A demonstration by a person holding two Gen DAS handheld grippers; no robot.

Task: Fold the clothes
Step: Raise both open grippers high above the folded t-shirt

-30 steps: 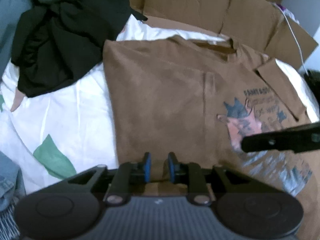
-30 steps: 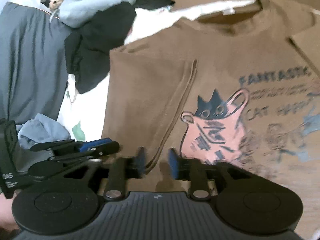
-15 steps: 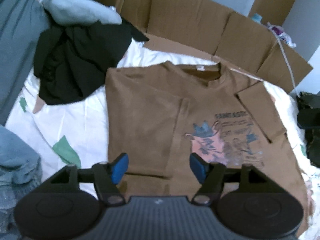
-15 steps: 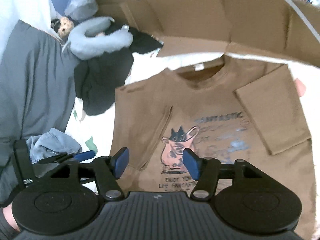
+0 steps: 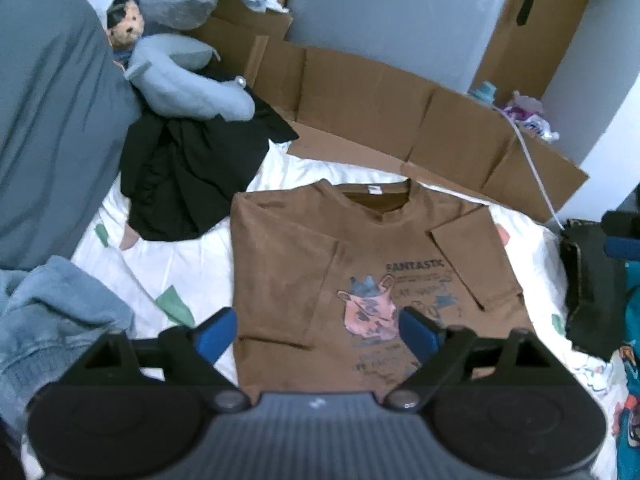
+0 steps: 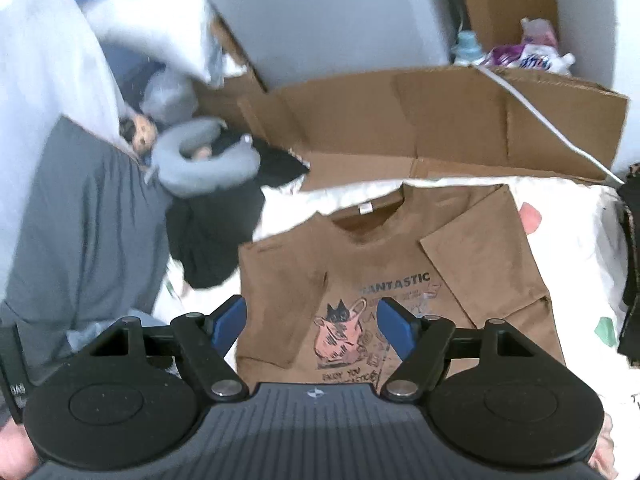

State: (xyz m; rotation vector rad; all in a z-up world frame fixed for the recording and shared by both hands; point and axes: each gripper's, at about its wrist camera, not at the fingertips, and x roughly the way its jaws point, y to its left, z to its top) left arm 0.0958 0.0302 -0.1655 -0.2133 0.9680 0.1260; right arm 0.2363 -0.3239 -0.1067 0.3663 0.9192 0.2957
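Spread wide, the left gripper [image 5: 316, 334] has just been opening, nothing between its jaws; below it the brown T-shirt [image 5: 288, 264] lies flat on the white sheet [image 5: 172, 256], its left side folded in, the black garment [image 5: 188, 176] just beyond its left shoulder. Seen from the right wrist, the right gripper [image 6: 310, 324] likewise has just been opening and holds nothing above the T-shirt's print [image 6: 340, 332]. Next, probably pinch the unfolded right sleeve [image 6: 480, 256] by its edges and fold inward evenly.

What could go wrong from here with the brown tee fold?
1. The brown T-shirt has only one side folded in; the other sleeve is still spread, so the next fold may come out lopsided.
2. The black garment lies just beside the shirt's folded edge and could get caught.
3. The left gripper and right gripper have just been opening, nothing between the jaws; regrasping may crease it.
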